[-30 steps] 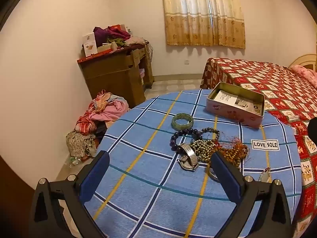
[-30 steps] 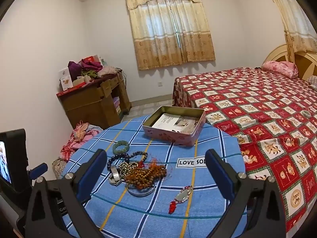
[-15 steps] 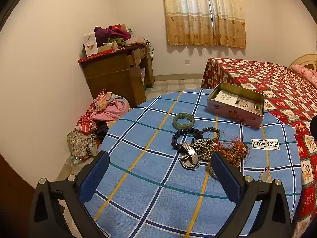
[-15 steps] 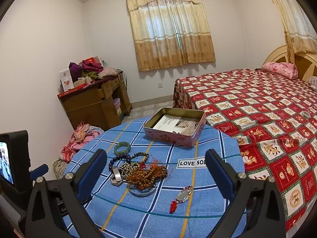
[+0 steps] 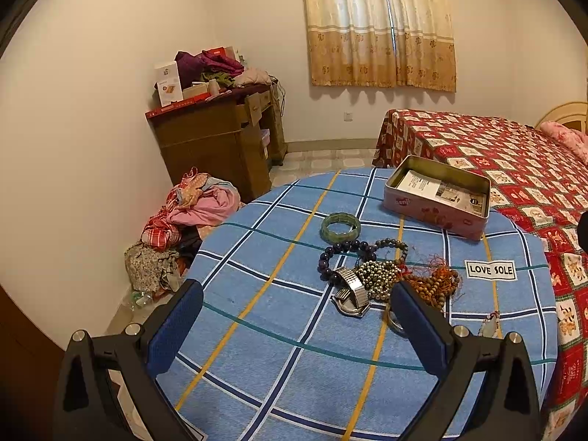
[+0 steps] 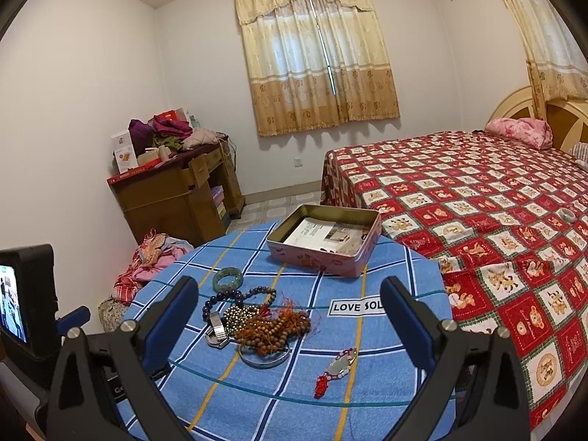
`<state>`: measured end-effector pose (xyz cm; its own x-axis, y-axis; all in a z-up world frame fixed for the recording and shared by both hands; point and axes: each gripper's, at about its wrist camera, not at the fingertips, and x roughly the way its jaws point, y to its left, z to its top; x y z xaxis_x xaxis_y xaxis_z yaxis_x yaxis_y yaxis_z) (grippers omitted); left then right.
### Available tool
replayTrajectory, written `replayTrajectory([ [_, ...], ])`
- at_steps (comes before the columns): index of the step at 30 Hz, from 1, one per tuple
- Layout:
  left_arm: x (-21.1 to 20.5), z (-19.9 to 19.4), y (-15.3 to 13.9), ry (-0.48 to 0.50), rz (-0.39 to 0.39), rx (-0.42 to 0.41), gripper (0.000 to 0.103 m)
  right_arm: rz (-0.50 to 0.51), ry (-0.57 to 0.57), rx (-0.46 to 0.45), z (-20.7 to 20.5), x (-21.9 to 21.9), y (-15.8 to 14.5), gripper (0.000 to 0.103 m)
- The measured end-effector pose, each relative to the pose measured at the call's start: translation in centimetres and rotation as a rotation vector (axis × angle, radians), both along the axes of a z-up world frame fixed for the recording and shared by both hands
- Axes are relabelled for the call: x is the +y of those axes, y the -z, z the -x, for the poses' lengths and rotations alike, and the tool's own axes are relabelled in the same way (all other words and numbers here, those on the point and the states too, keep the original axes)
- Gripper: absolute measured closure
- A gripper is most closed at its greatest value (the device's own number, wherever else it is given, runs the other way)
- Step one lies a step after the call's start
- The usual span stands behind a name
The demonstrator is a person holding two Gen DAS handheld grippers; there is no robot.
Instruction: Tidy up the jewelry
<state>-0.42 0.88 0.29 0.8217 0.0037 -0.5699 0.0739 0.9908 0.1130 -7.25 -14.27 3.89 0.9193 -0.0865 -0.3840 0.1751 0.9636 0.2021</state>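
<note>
1. Nothing's been picked up yet; both the left gripper (image 5: 294, 312) and the right gripper (image 6: 290, 307) are held above the bench (image 5: 257, 330) with fingers wide apart and empty.
2. The jewelry pile (image 6: 257, 321) sits mid-bench; the tin (image 6: 325, 244) is well behind it, open.
3. Loose outliers are probably best taken first: the green bangle (image 5: 340, 225) or the pendant (image 6: 340, 364); tangled beads should be lifted slowly so nothing gets dragged along.
</note>
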Motion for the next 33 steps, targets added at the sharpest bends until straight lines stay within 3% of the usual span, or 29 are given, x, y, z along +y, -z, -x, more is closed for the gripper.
replayTrajectory([
  [10,0.6,0.0,-0.6,0.0,0.031,-0.008,0.001,0.033,0.077,-0.006,0.3,-0.5,0.0,0.002],
  [16,0.7,0.1,-0.5,-0.003,0.032,-0.006,0.002,0.054,0.118,0.04,-0.1,-1.0,0.6,0.002],
  [33,1.1,0.3,-0.3,-0.011,0.03,-0.004,0.002,0.025,0.098,0.054,-0.1,-1.0,1.0,0.002],
])
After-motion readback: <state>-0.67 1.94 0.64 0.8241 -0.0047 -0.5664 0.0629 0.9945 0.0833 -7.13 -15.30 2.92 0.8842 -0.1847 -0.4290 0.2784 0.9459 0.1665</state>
